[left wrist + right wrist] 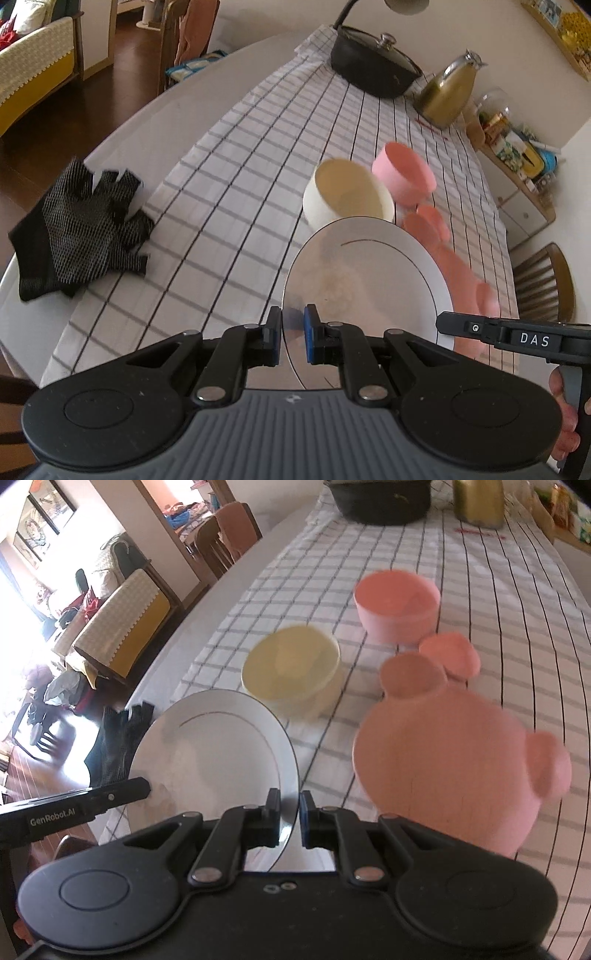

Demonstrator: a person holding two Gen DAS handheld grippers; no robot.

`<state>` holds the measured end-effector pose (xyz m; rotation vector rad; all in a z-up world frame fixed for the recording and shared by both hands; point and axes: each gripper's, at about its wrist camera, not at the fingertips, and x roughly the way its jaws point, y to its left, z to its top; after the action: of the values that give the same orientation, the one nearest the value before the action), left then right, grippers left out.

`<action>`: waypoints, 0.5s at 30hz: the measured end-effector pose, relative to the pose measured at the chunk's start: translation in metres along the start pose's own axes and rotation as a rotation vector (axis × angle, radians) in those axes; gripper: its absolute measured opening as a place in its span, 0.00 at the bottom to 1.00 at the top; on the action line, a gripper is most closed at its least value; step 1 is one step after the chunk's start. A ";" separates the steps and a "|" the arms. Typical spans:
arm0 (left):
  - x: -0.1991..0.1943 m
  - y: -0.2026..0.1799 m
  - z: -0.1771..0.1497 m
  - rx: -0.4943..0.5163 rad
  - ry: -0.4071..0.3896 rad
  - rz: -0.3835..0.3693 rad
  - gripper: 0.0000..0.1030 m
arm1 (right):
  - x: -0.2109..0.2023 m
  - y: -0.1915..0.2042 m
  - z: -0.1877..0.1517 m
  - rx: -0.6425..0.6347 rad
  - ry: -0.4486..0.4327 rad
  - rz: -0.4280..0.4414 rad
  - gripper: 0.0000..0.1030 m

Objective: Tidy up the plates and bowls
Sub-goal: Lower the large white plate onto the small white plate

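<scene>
Both grippers hold a white plate point(369, 273) with a thin dark ring above the checked tablecloth. My left gripper point(293, 332) is shut on its left rim, and my right gripper point(290, 819) is shut on the right rim of the plate point(214, 746). Just beyond the plate a cream bowl point(347, 195) point(291, 661) stands on the cloth. A pink bowl point(402, 173) point(397, 605) stands behind it. To the right of the white plate, a pink plate with round ears point(450, 757) point(461, 280) lies partly under it.
A black glove point(77, 229) point(118, 738) lies at the table's left edge. A lidded black pot point(373, 62) and a gold jug point(447, 92) stand at the far end. A wooden chair point(543, 284) is on the right, beside a shelf of jars.
</scene>
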<state>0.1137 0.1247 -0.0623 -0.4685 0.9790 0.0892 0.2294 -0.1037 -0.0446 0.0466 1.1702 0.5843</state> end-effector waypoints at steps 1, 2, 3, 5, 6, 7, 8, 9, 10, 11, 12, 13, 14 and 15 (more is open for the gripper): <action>0.000 0.000 -0.004 0.003 0.005 -0.001 0.11 | 0.000 0.000 -0.006 0.003 0.004 -0.003 0.09; 0.000 0.001 -0.009 0.007 0.012 -0.002 0.11 | 0.001 -0.001 -0.009 0.007 0.006 -0.006 0.09; 0.001 0.002 -0.013 0.010 0.016 -0.003 0.11 | 0.001 -0.002 -0.013 0.015 0.008 -0.007 0.09; 0.003 0.004 -0.021 0.009 0.030 -0.005 0.11 | 0.003 -0.002 -0.022 0.016 0.014 -0.014 0.09; 0.004 0.006 -0.025 0.010 0.037 -0.007 0.11 | 0.004 -0.002 -0.027 0.018 0.016 -0.017 0.09; 0.005 0.007 -0.029 0.009 0.042 -0.008 0.11 | 0.005 -0.002 -0.031 0.022 0.021 -0.019 0.09; 0.007 0.009 -0.033 0.007 0.051 -0.008 0.11 | 0.006 -0.003 -0.037 0.027 0.027 -0.019 0.09; 0.009 0.010 -0.036 0.009 0.056 -0.008 0.11 | 0.008 -0.004 -0.040 0.031 0.031 -0.020 0.09; 0.010 0.011 -0.039 0.010 0.062 -0.008 0.11 | 0.009 -0.005 -0.044 0.034 0.035 -0.022 0.09; 0.013 0.012 -0.043 0.006 0.071 -0.007 0.11 | 0.011 -0.006 -0.048 0.036 0.041 -0.022 0.09; 0.015 0.013 -0.047 0.008 0.079 -0.006 0.11 | 0.014 -0.007 -0.052 0.040 0.047 -0.024 0.09; 0.017 0.014 -0.049 0.010 0.085 -0.005 0.11 | 0.015 -0.007 -0.055 0.042 0.052 -0.025 0.09; 0.019 0.015 -0.053 0.005 0.094 -0.004 0.11 | 0.018 -0.007 -0.059 0.044 0.058 -0.026 0.09; 0.020 0.017 -0.056 0.004 0.101 -0.003 0.11 | 0.020 -0.008 -0.063 0.049 0.066 -0.026 0.09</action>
<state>0.0767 0.1132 -0.1110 -0.4743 1.0777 0.0611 0.1830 -0.1178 -0.0901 0.0539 1.2471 0.5377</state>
